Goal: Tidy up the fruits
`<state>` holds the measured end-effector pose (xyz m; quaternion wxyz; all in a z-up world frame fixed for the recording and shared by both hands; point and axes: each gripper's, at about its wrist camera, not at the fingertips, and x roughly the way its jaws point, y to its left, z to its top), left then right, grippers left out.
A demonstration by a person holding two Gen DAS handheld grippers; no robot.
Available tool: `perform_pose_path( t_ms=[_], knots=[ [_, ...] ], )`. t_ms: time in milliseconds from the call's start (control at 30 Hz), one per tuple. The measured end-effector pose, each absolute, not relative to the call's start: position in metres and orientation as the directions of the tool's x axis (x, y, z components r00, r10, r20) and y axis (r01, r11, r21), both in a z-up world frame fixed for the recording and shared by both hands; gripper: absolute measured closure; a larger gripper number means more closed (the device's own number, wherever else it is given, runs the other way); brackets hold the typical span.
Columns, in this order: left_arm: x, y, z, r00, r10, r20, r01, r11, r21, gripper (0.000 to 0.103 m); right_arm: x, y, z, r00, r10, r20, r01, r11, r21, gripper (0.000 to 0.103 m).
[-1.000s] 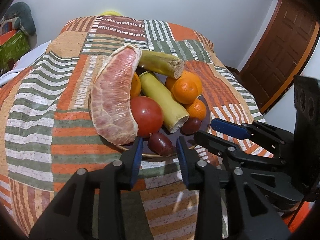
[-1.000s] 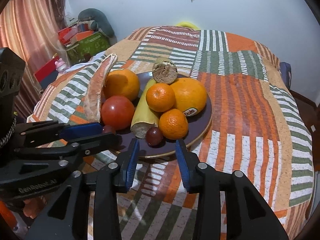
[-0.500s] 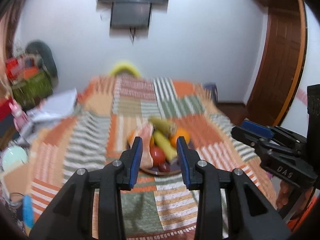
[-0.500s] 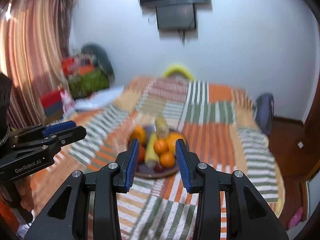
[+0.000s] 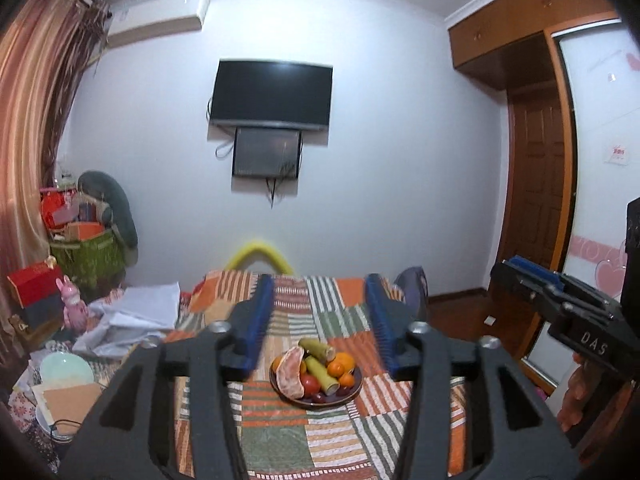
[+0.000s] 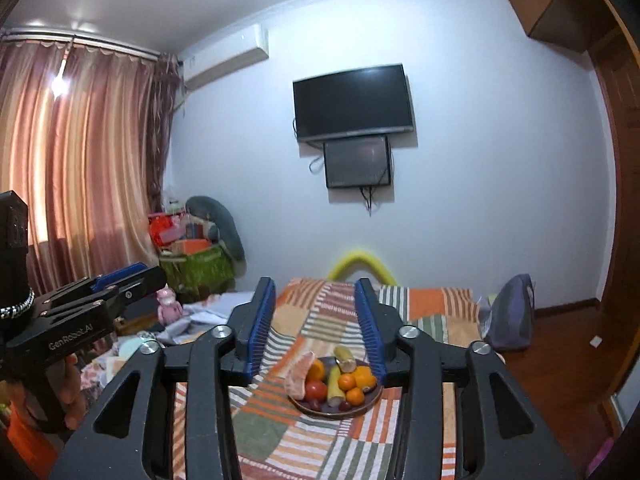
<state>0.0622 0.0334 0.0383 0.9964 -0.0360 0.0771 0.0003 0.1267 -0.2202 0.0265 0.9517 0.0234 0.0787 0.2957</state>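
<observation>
Hovering well back from the bed (image 5: pixel 280 444), both hand-held grippers are pointing almost level across the room. The left hand-held gripper (image 5: pixel 320 322) is holding nothing, its blue pads (image 5: pixel 260 312) standing apart, its jaws having just been opening. The right hand-held gripper (image 6: pixel 316 326) is likewise gripping nothing, its jaws having just been widening, and touching nothing. A plate (image 5: pixel 352 394) of fruit is sitting on the striped bedspread, carrying a pomelo wedge (image 5: pixel 292 372), a tomato (image 5: pixel 310 384), oranges (image 5: pixel 340 365) and two cut green lengths (image 5: pixel 320 370) leaning over them.
</observation>
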Motion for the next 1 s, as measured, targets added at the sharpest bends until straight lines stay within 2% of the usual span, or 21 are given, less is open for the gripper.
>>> perform_pose_path(
  t_ms=[100, 167, 233, 267, 333, 433, 1000],
  knots=[
    [0.046, 0.028, 0.044, 0.992, 0.002, -0.123, -0.008, 0.999, -0.051, 0.041, 0.121, -0.217, 0.026, 0.824, 0.554, -0.122, -0.547, 0.833, 0.082, 0.045],
    [0.044, 0.026, 0.043, 0.993, -0.002, -0.116, -0.003, 0.999, -0.043, 0.033, 0.12, -0.215, 0.023, 0.835, 0.539, -0.113, -0.533, 0.842, 0.081, 0.029],
    [0.037, 0.024, 0.043, 0.994, 0.005, -0.11, -0.009, 0.999, -0.036, 0.025, 0.117, -0.215, 0.02, 0.848, 0.52, -0.101, -0.514, 0.854, 0.079, 0.019],
    [0.036, 0.023, 0.043, 0.994, 0.008, -0.107, -0.012, 0.999, -0.034, 0.018, 0.115, -0.215, 0.02, 0.855, 0.509, -0.096, -0.504, 0.861, 0.075, 0.016],
    [0.034, 0.022, 0.042, 0.995, 0.014, -0.102, -0.018, 0.999, -0.035, 0.01, 0.113, -0.214, 0.02, 0.865, 0.493, -0.096, -0.489, 0.87, 0.064, 0.012],
    [0.031, 0.022, 0.04, 0.995, 0.019, -0.099, -0.023, 0.999, -0.04, 0.005, 0.11, -0.215, 0.02, 0.87, 0.484, -0.095, -0.479, 0.875, 0.068, 0.002],
    [0.038, 0.025, 0.029, 0.991, 0.022, -0.13, -0.029, 0.998, -0.053, 0.001, 0.099, -0.225, 0.015, 0.882, 0.461, -0.101, -0.457, 0.887, 0.059, 0.0]
  ],
)
